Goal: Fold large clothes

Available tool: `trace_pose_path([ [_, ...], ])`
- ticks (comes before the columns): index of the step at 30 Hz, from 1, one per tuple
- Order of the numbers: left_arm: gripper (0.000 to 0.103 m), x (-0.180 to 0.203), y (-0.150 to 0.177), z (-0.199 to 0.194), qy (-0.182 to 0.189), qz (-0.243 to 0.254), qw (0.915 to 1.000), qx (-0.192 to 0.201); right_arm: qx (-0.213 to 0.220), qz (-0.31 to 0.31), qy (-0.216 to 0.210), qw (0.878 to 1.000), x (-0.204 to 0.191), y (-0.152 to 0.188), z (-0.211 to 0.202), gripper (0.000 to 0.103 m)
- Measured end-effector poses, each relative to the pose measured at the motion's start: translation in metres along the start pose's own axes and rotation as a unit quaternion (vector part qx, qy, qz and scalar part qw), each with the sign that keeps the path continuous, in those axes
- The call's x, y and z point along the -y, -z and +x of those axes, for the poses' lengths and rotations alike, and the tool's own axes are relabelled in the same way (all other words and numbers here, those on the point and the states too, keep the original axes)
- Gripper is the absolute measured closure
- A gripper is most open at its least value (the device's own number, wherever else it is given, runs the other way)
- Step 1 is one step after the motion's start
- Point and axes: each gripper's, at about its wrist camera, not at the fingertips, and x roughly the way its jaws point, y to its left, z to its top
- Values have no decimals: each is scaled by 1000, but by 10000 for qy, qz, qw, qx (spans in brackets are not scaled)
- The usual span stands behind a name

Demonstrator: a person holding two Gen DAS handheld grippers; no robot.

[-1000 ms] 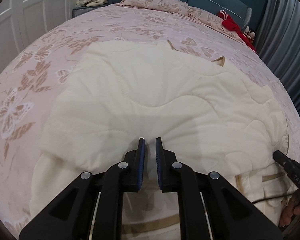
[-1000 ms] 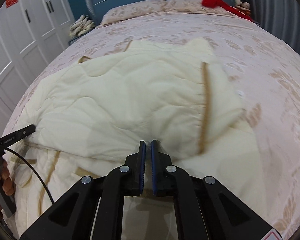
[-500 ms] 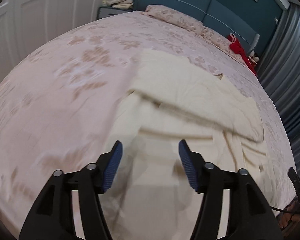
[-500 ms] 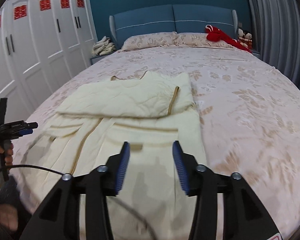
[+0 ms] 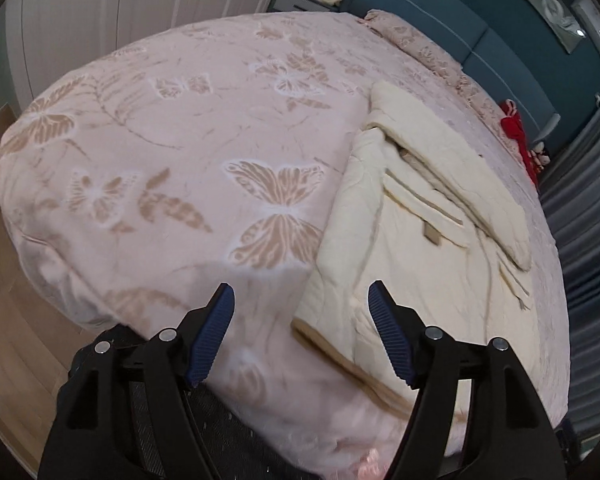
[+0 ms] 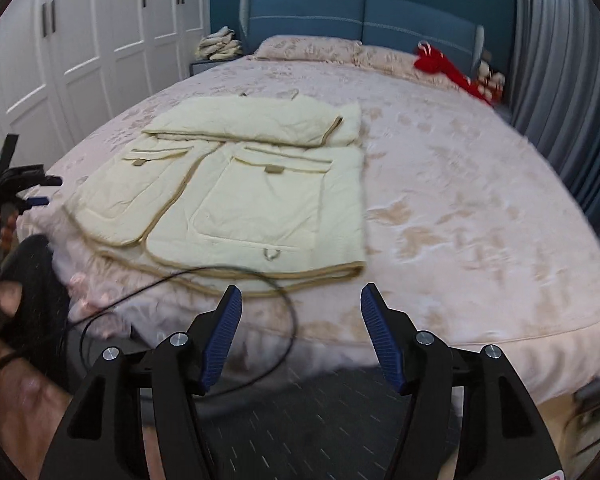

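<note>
A cream quilted jacket [image 6: 256, 184] with tan trim lies on the pink bed, its upper part folded down over the body and its pockets showing. It also shows in the left wrist view [image 5: 412, 240], at the right. My left gripper [image 5: 300, 304] is open and empty above the bed's near edge, beside the jacket's hem corner. It also shows in the right wrist view [image 6: 20, 188], off the bed's left side. My right gripper [image 6: 300, 304] is open and empty, held back from the foot of the bed, below the jacket's hem.
The pink floral bed [image 6: 480, 208] extends right of the jacket. Pillows [image 6: 308, 48] and a red toy [image 6: 440, 64] lie by the blue headboard. White wardrobes [image 6: 80, 40] stand at left, grey curtains [image 6: 572, 80] at right. A black cable [image 6: 220, 276] hangs across the foot.
Both grippers opened, let go of the jacket's folded upper part and pulled back to the foot of the bed. The left swung to the left side.
</note>
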Motion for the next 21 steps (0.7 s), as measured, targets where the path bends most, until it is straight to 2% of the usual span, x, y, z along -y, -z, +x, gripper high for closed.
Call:
trace_pose_path([
  [1,34,0,1,-3,33,17,10000,-2,11,14,13,10000,6,0,-7,28],
  [2,30,2,3,-5,72,36,10000,-17,-21,74,17,10000,12,-1,-8,26],
  [3,26,3,4,-4,107,26,9999,-23,-42,169,54,9998,19,-2,-4,26],
  [6,26,4,10,12,230,-90,9995,-188,-136,697,309,9970,38,-11,33,27],
  [9,26,6,12,32,382,-358,9980,-340,-313,1472,114,9885,54,-17,86,29],
  [14,26,11,9,56,274,-486,9977,-378,-521,1934,39,9797,52,-18,141,30],
  [16,29,11,9,60,413,-569,9970,-325,-613,2132,-88,9751,51,-18,156,34],
  [17,37,13,9,62,451,-580,9967,-337,-642,2191,-127,9735,51,-18,160,36],
  [18,46,14,8,63,490,-575,9966,-336,-683,2257,-170,9716,50,-18,165,45],
  [19,53,15,8,63,553,-574,9963,-334,-751,2307,-222,9699,48,-17,170,58],
  [20,72,16,7,64,664,-580,9954,-383,-770,2316,-264,9694,48,-17,172,63],
  [21,80,16,6,63,693,-599,9950,-394,-760,2319,-307,9693,48,-17,172,80],
])
